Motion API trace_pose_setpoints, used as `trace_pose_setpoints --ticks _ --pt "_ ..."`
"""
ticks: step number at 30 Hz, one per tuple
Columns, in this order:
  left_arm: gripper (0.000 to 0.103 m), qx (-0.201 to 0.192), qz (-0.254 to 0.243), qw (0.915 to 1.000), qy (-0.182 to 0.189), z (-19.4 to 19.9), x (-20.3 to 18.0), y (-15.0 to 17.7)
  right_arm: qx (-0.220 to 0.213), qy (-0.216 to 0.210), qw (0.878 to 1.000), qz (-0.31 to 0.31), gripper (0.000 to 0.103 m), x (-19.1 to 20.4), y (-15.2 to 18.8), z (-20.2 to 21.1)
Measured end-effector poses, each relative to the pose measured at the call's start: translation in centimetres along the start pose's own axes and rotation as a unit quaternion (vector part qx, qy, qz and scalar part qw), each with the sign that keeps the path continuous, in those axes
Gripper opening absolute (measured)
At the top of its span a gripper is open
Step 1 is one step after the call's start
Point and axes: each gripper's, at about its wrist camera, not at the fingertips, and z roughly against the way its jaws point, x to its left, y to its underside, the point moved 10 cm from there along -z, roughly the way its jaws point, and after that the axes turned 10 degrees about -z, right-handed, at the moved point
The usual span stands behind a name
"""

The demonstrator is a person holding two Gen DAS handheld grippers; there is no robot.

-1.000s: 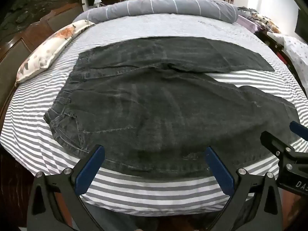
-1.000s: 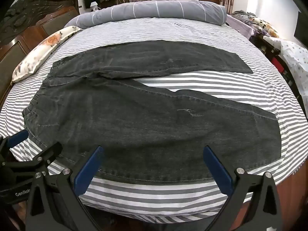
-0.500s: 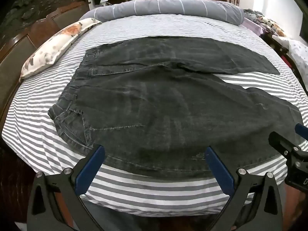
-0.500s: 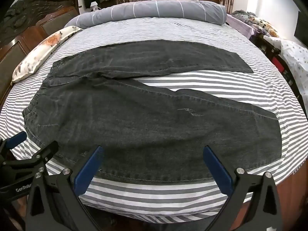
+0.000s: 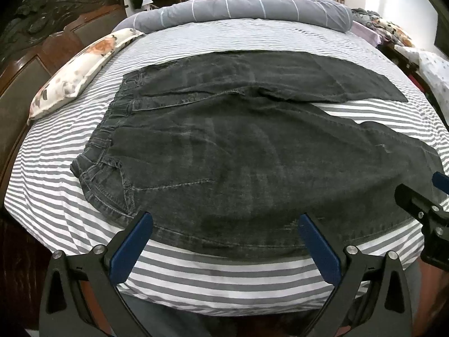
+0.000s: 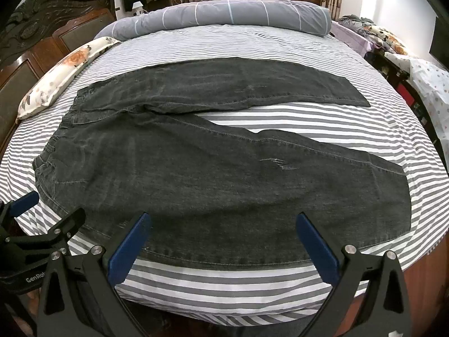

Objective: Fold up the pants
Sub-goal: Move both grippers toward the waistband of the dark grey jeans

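Black jeans [image 5: 224,151] lie flat across the striped bed [image 5: 196,275], legs splayed, nothing folded, as the left gripper [image 5: 224,241] and right gripper [image 6: 224,241] hover wide and empty over the near hem, needing a pinch next.

I am looking at pants [image 5: 238,163] of matt, faded dark denim with raised stitching, lying on a soft striped cotton bed sheet [image 5: 224,275]. At upper left, the carved wooden headboard [image 5: 42,36] is showing a glossy varnish. My left hand-held gripper [image 5: 224,241] is showing matt black plastic, blue pads and shiny metal screws.
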Motion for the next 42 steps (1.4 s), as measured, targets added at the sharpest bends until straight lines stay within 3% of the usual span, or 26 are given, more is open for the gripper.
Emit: trace_pose_setpoints --ticks 18,27,42 --pt "0.102 -0.003 -0.008 1.0000 -0.004 -0.6 0.5 0.3 0.004 -0.001 1.000 0.001 0.103 0.2 0.0 -0.2" --pt "0.102 0.001 -0.007 0.9997 -0.025 -0.7 1.2 0.1 0.009 -0.002 1.000 0.000 0.103 0.4 -0.1 -0.7" --pt "0.102 0.011 0.001 0.9998 -0.018 -1.1 1.5 0.3 0.019 -0.006 1.000 0.003 0.103 0.8 0.1 -1.6"
